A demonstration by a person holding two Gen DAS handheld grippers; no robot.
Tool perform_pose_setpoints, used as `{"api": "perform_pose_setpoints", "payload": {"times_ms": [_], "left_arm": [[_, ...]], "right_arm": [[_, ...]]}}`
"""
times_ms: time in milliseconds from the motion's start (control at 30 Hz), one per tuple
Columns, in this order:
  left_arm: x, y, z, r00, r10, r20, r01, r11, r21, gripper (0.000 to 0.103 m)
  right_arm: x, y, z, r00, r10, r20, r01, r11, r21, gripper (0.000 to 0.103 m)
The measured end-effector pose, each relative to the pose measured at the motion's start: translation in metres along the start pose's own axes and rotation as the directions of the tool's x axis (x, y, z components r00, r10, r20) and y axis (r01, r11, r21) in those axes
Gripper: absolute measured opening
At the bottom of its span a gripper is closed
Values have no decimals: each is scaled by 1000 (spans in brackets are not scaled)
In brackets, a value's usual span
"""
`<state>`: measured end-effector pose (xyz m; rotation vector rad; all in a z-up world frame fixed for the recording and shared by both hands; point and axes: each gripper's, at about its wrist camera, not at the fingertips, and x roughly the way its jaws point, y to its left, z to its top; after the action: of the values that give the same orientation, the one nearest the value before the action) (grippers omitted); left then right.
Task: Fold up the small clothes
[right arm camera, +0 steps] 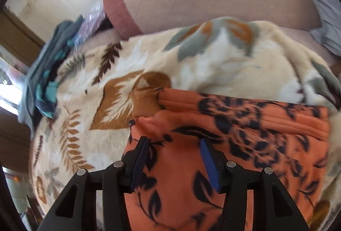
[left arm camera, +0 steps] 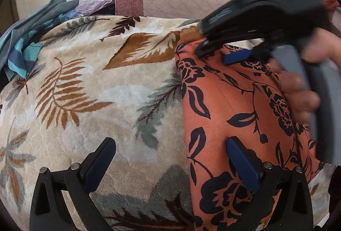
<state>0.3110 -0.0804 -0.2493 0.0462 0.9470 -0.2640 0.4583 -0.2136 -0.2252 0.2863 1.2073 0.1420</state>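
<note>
Both blue pads of the left gripper (left arm camera: pixel 170 158) stood wide apart at the bottom of the left wrist view, one over the blanket (left arm camera: pixel 85 86) and the other over the orange garment (left arm camera: pixel 234 107), with nothing pinched between them. Its jaws straddled the garment's left edge, though whether the pads touched the cloth could not be told.

Orange with black flowers, the garment lay flat on the leaf-patterned blanket, on the right side of the bed as the left camera saw it. In the right wrist view its far edge showed a stack of ridges (right arm camera: pixel 245 107), which looked like a gathered waistband or layers already laid over one another; which of the two could not be settled.

Above the garment's far left corner the right gripper (right arm camera: pixel 173 165) hung, held in a hand (left arm camera: pixel 298 90). Its jaws stood partly open and gripped nothing.

Judging by this, the fold was at an early or middle stage: the piece was spread and squared, perhaps once doubled, and neither tool had a hold on it. Grasping the left edge and corner and bringing them across remained to be done. A pile of blue and grey clothes (left arm camera: pixel 32 43) at the far left of the bed also appeared to wait unfolded.
</note>
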Motion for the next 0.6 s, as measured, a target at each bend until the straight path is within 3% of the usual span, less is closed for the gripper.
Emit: {"api": "perform_pose_setpoints", "payload": {"times_ms": [67, 133, 200, 300, 433, 500, 600], "left_arm": [[0, -2, -2, 1000, 16, 14, -16, 1000, 4, 103], [1, -2, -3, 1000, 10, 11, -10, 1000, -14, 103], [2, 1, -2, 1000, -11, -12, 10, 999, -39, 103], [5, 5, -2, 999, -40, -34, 38, 997, -67, 103], [2, 8, 5, 996, -60, -71, 54, 995, -85, 103], [-3, 8, 11, 996, -44, -73, 39, 996, -75, 103], [-16, 9, 16, 1000, -7, 12, 8, 998, -70, 103]], "right_arm": [[17, 7, 9, 998, -62, -2, 62, 998, -20, 57], [18, 9, 17, 997, -76, 6, 76, 997, -22, 57], [14, 6, 21, 998, -62, 1, 62, 998, -1, 57], [-19, -8, 13, 997, 10, 78, -10, 1000, 12, 57], [-75, -54, -21, 974, 116, 193, -137, 985, 100, 58], [-98, -82, -45, 963, 131, 234, -168, 975, 145, 62], [-127, -126, -84, 947, 140, 289, -209, 952, 222, 67]]}}
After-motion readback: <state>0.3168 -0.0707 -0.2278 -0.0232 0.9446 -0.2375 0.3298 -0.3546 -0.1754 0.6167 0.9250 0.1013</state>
